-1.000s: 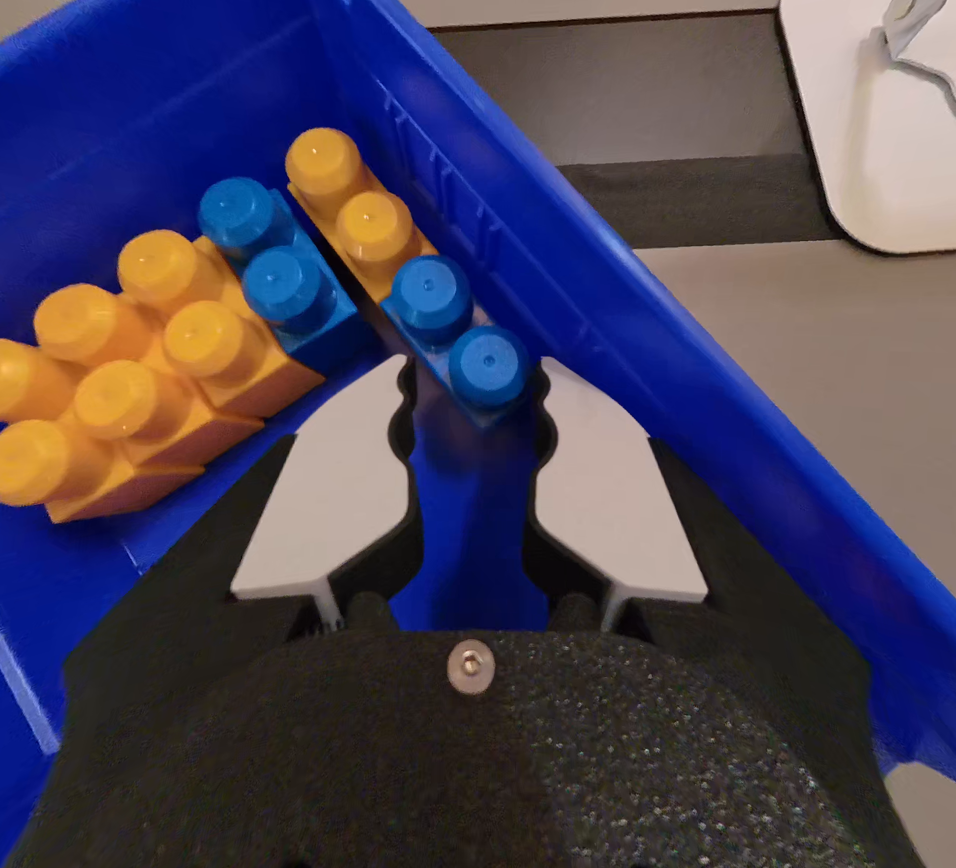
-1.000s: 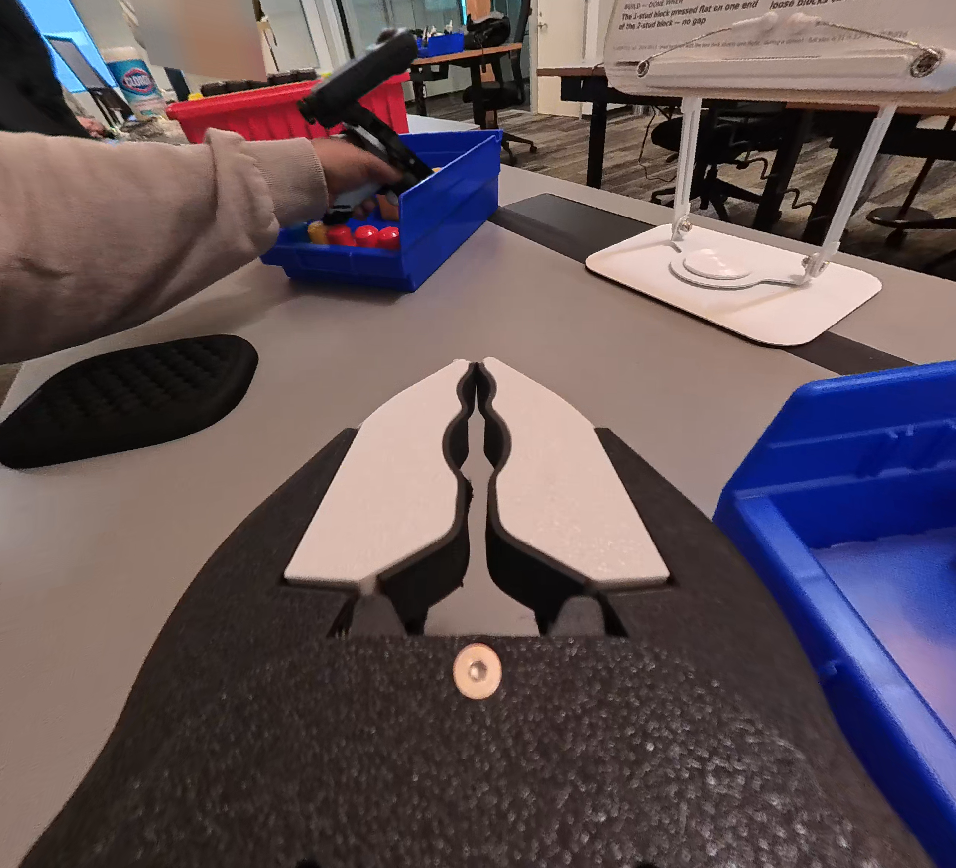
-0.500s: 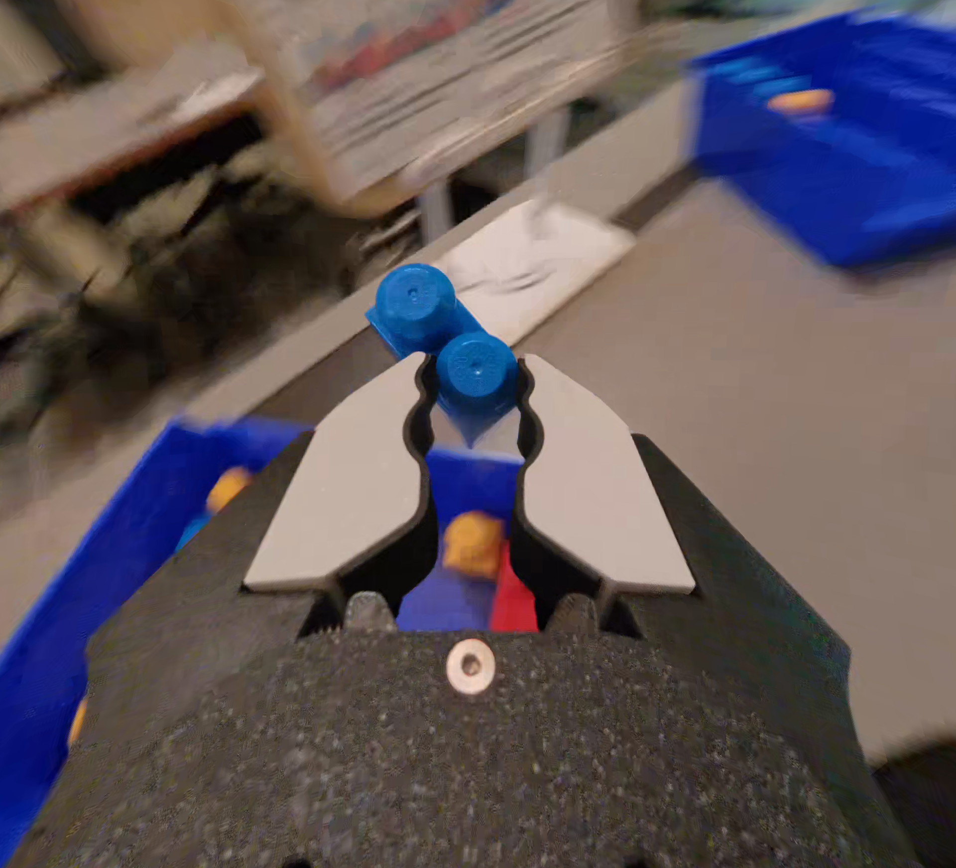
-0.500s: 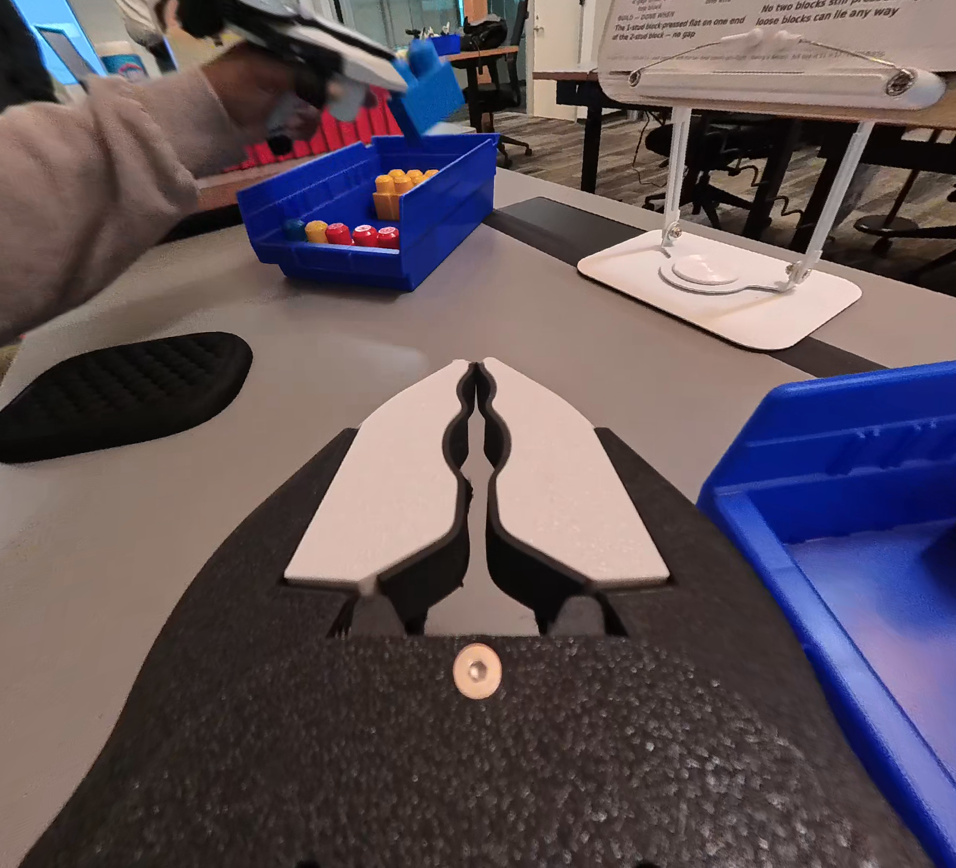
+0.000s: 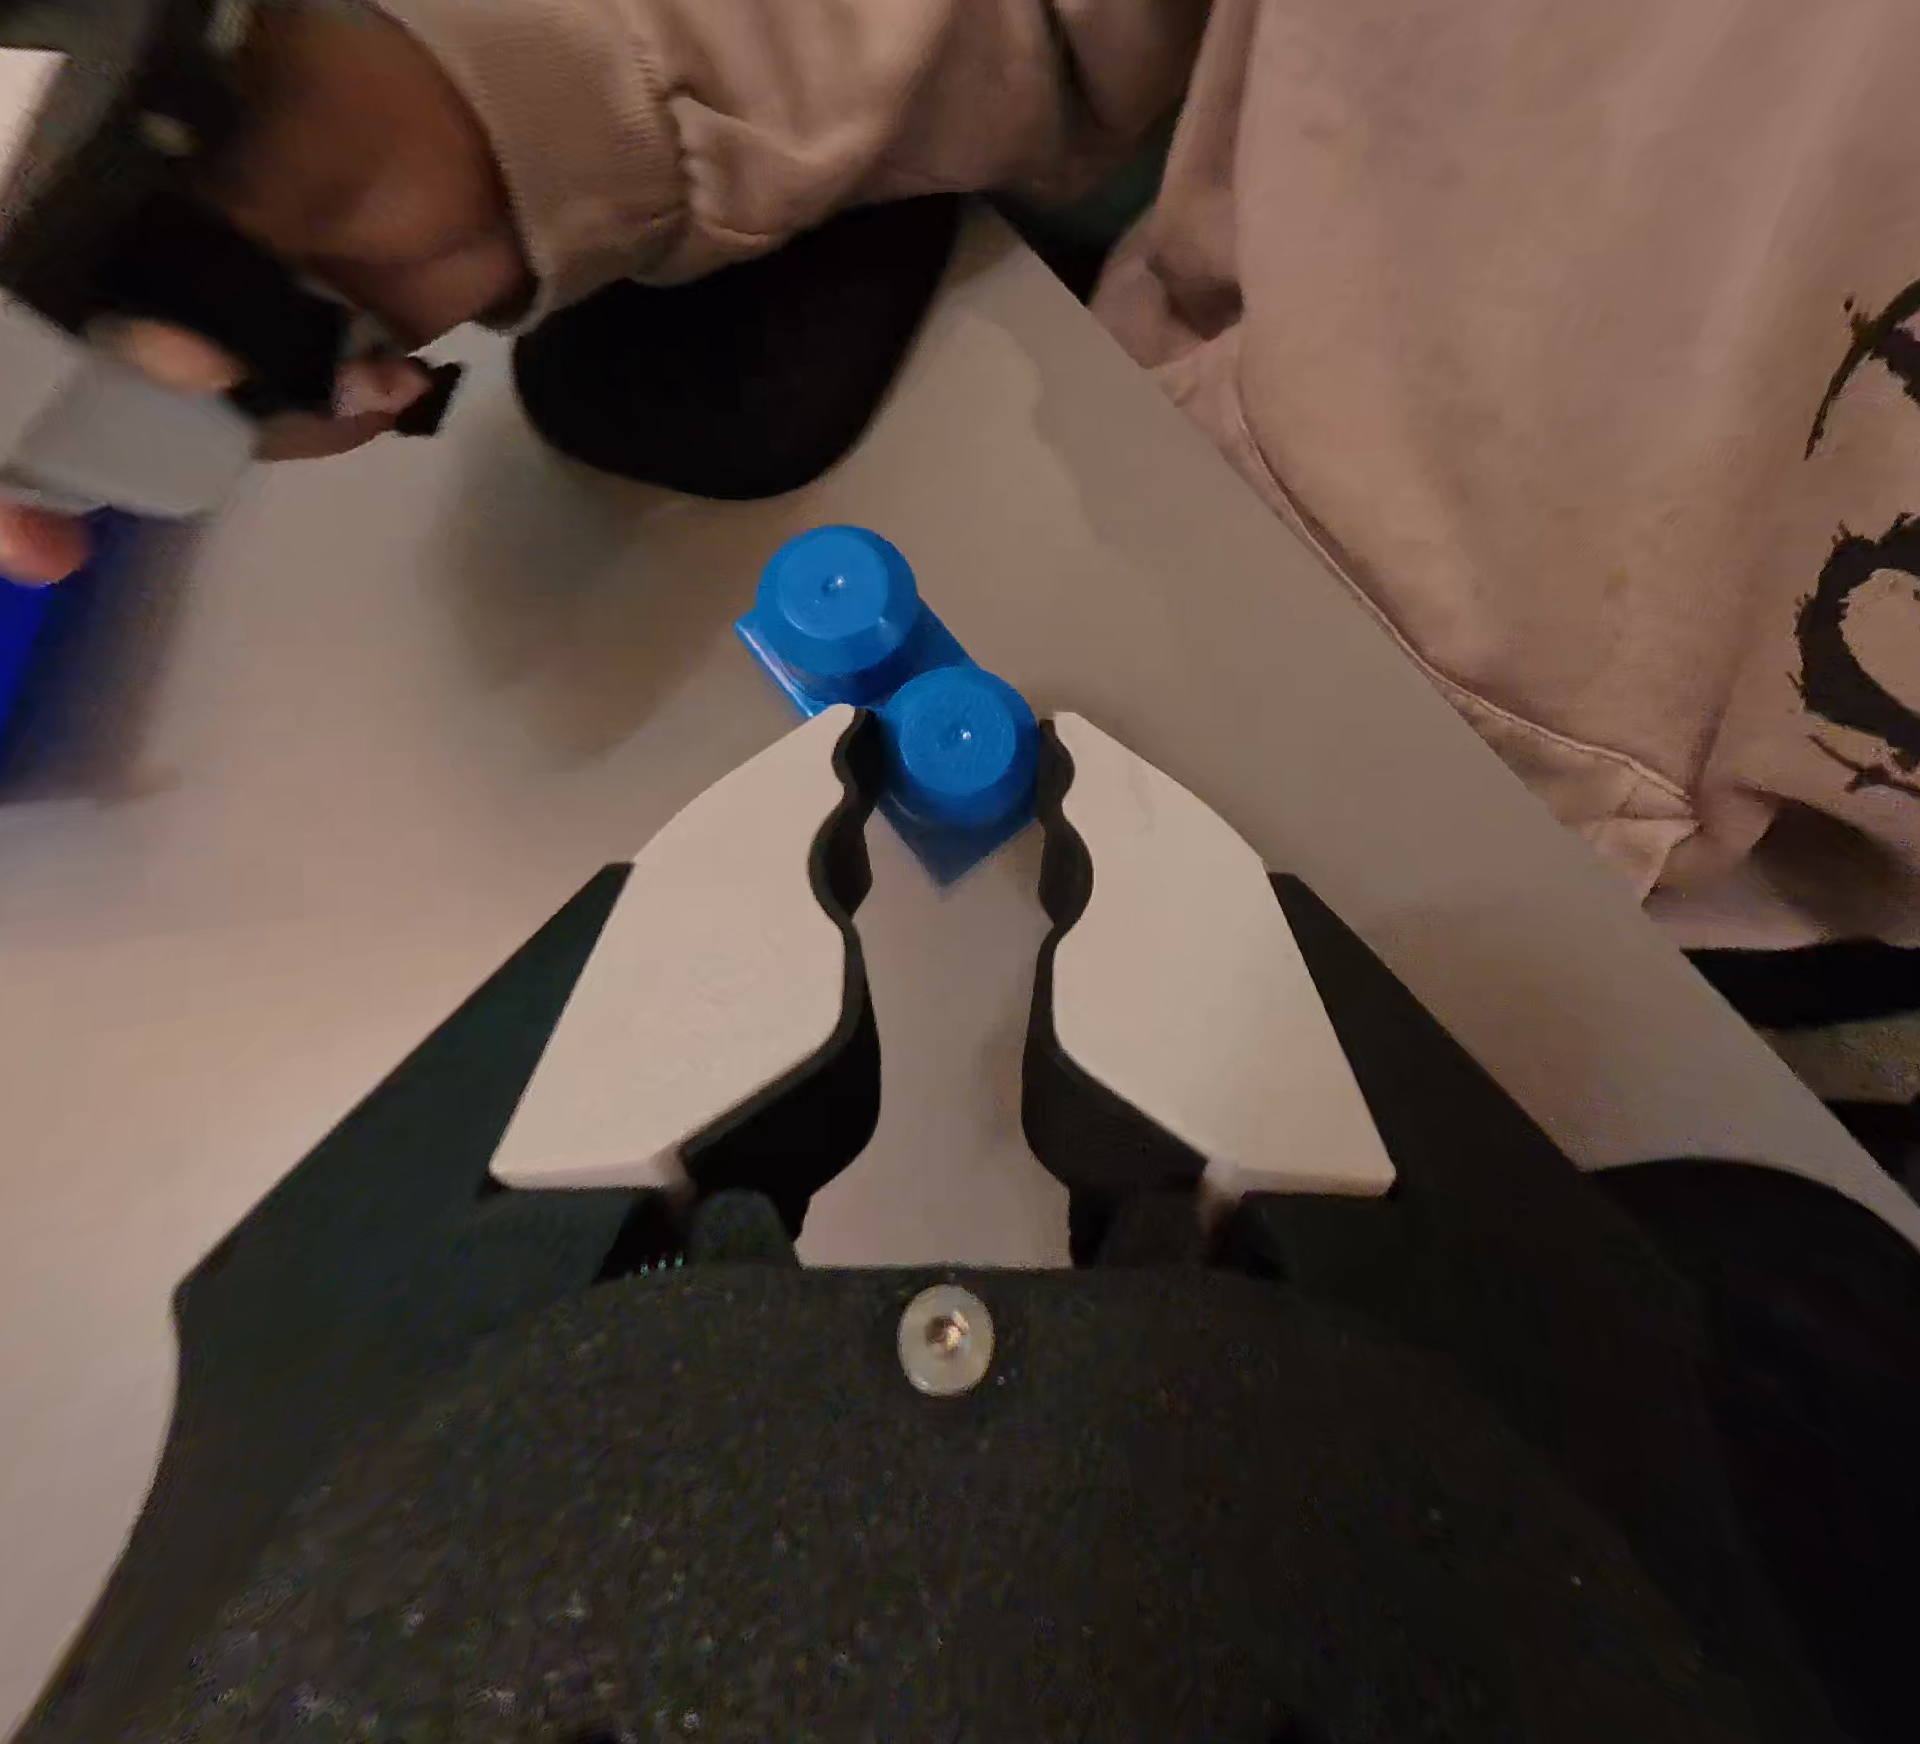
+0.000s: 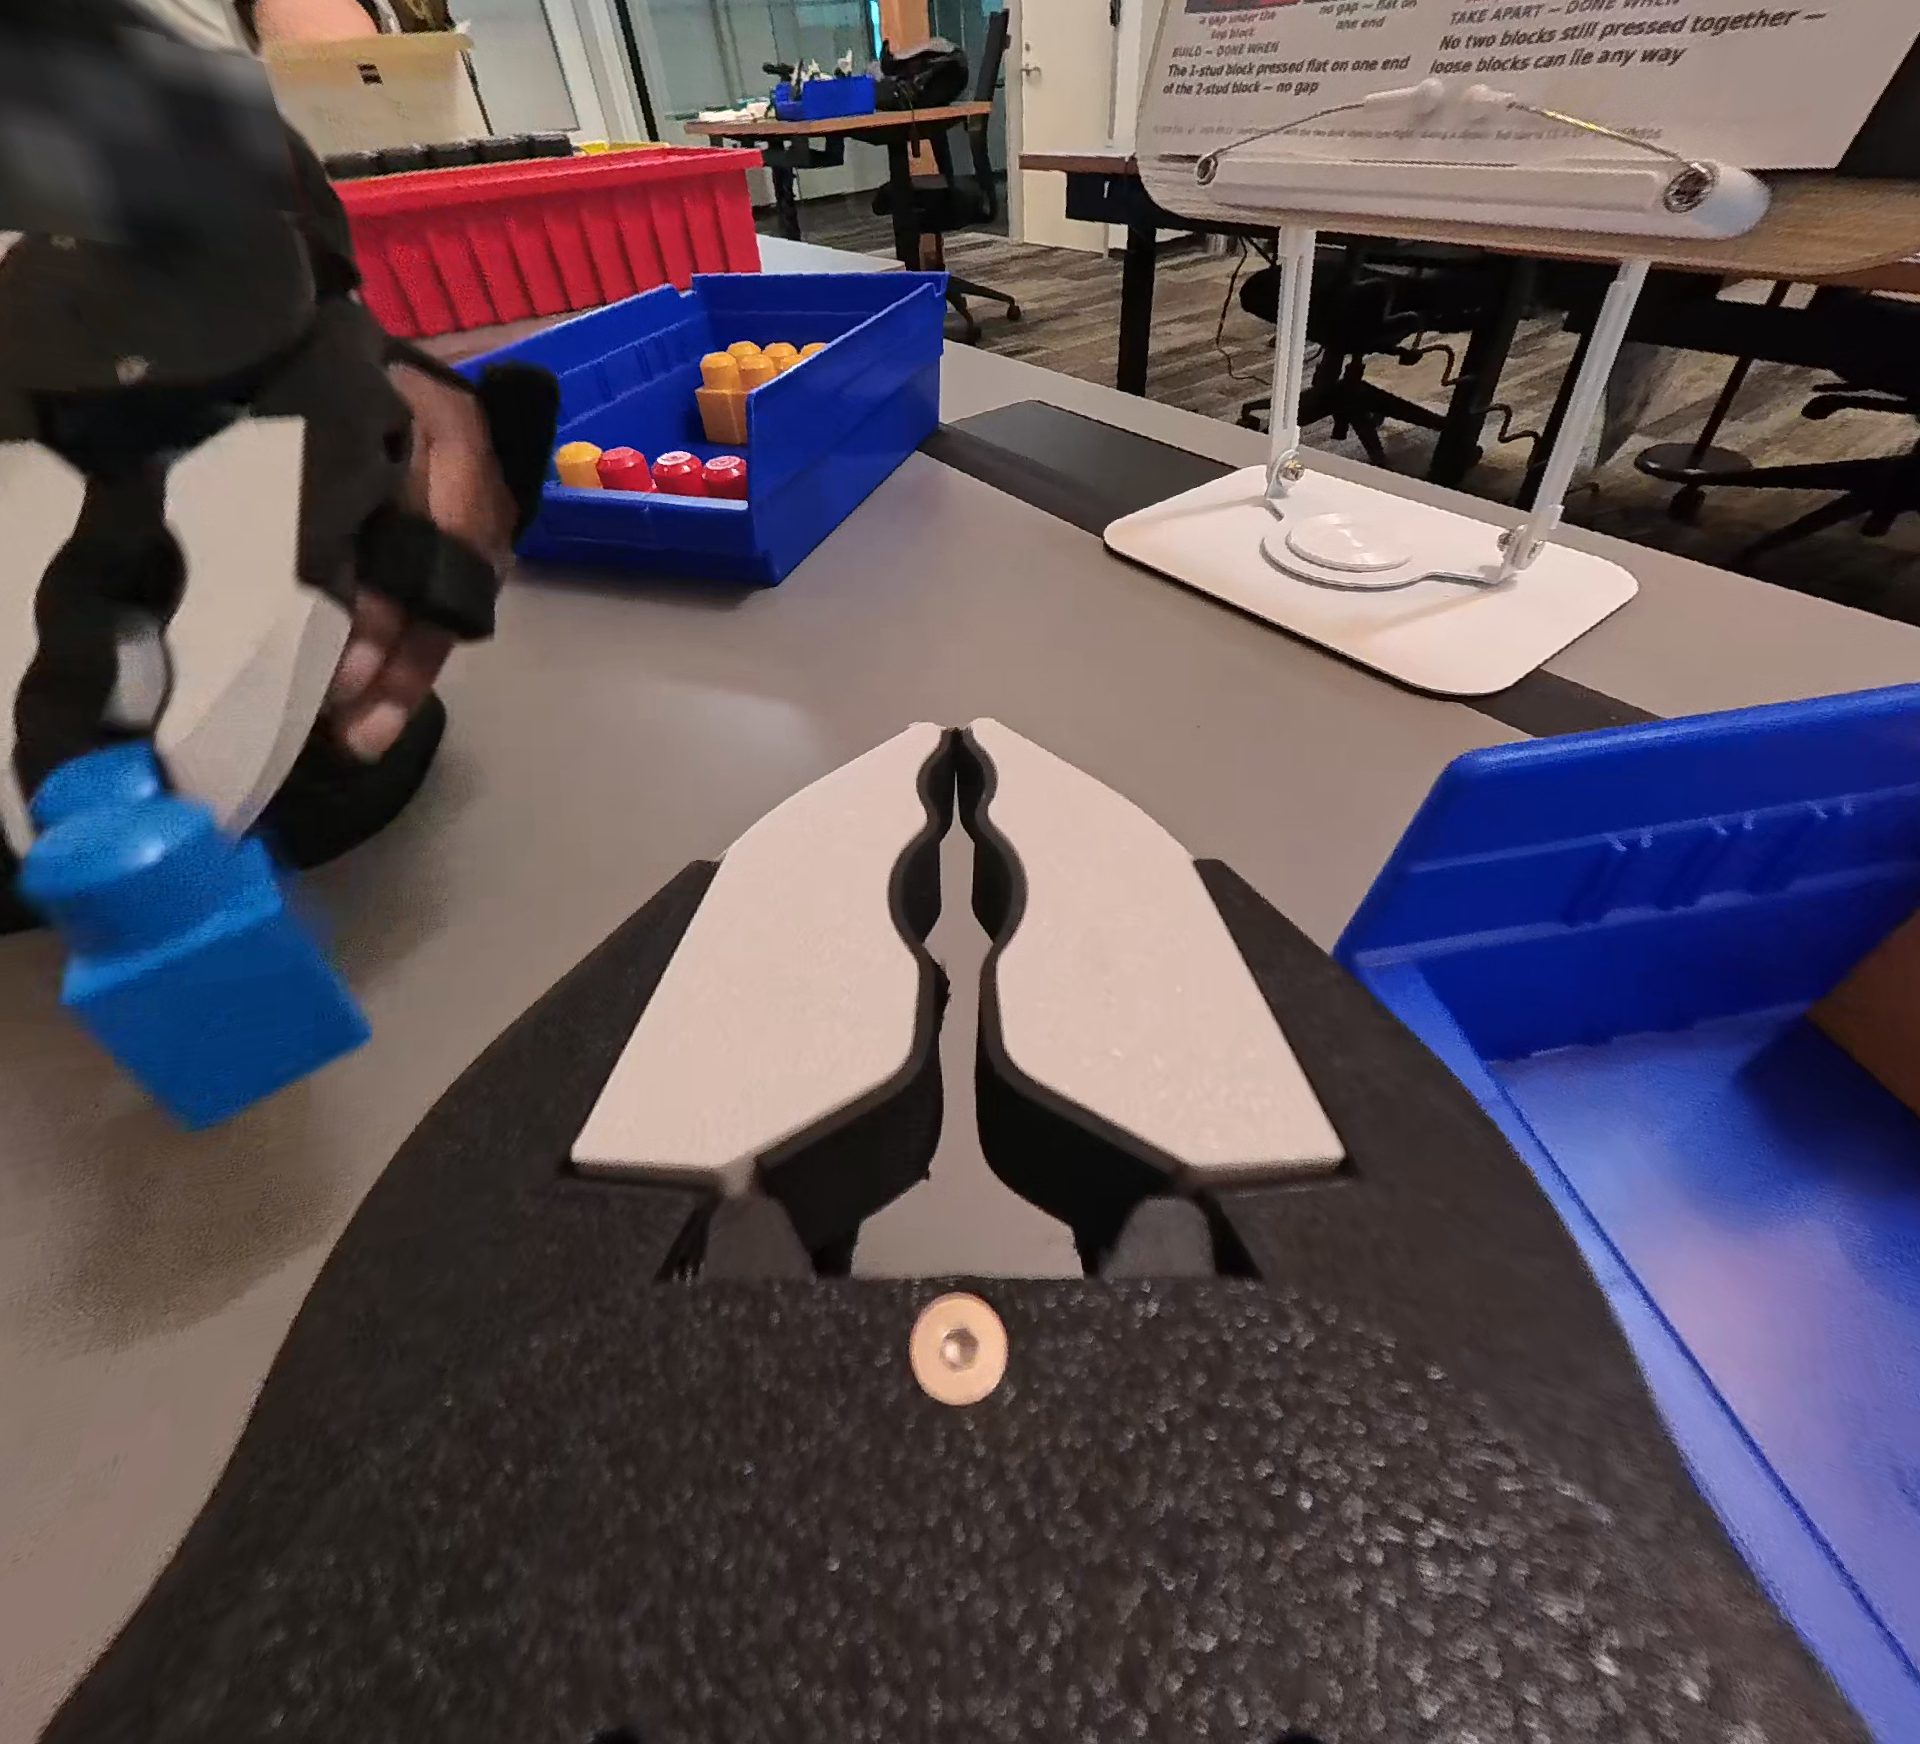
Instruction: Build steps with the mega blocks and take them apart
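Grey table (image 6: 1039, 614); left gripper (image 5: 948, 733) jaws clamped on one two-stud blue block (image 5: 894, 686); right gripper (image 6: 956, 738) jaws together.

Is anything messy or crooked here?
Nothing looks spilled or broken. The blue two-stud block sits at a slant in the left gripper, tilted above the grey table, but it is being carried. The blocks in the far blue bin look tidy.

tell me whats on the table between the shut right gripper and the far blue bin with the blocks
Nothing: in the right wrist view only bare grey table lies between the right gripper and the far blue bin.
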The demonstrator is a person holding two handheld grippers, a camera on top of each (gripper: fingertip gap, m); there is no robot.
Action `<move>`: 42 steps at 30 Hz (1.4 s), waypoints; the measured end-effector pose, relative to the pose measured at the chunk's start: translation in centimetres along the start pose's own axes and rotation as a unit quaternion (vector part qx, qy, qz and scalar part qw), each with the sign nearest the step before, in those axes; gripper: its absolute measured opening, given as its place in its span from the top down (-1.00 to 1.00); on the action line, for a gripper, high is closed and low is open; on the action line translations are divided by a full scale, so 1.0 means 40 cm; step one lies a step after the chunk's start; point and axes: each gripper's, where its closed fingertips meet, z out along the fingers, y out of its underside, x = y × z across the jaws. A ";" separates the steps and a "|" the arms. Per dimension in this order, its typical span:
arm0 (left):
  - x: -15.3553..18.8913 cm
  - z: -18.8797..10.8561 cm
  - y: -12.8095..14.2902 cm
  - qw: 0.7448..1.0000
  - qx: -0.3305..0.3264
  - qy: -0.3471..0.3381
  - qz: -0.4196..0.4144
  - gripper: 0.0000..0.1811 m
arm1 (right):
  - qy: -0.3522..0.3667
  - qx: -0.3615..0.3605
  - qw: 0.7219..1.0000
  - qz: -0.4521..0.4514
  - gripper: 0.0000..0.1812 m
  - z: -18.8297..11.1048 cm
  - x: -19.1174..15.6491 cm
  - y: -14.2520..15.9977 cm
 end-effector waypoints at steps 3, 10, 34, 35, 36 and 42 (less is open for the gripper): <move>0.010 0.056 0.005 0.999 -0.016 0.043 0.030 0.67 | 0.002 -0.001 1.000 0.000 1.00 -0.001 0.004 0.001; 0.013 0.131 0.055 0.992 -0.073 0.093 0.048 0.67 | 0.002 -0.005 1.000 -0.009 1.00 -0.001 0.003 0.005; -0.208 -0.684 0.308 0.761 -0.036 -0.543 -0.353 0.64 | -0.010 -0.012 1.000 -0.007 1.00 0.004 -0.006 0.013; -0.200 -0.715 0.358 0.734 -0.060 -0.552 -0.391 0.65 | -0.012 -0.013 1.000 -0.007 1.00 0.006 -0.008 0.015; -0.191 -0.731 0.401 0.713 -0.082 -0.549 -0.428 0.62 | -0.013 -0.016 1.000 -0.008 1.00 0.008 -0.010 0.017; -0.199 -0.719 0.524 0.667 -0.160 -0.499 -0.531 0.51 | -0.010 -0.018 1.000 -0.013 1.00 0.008 -0.012 0.019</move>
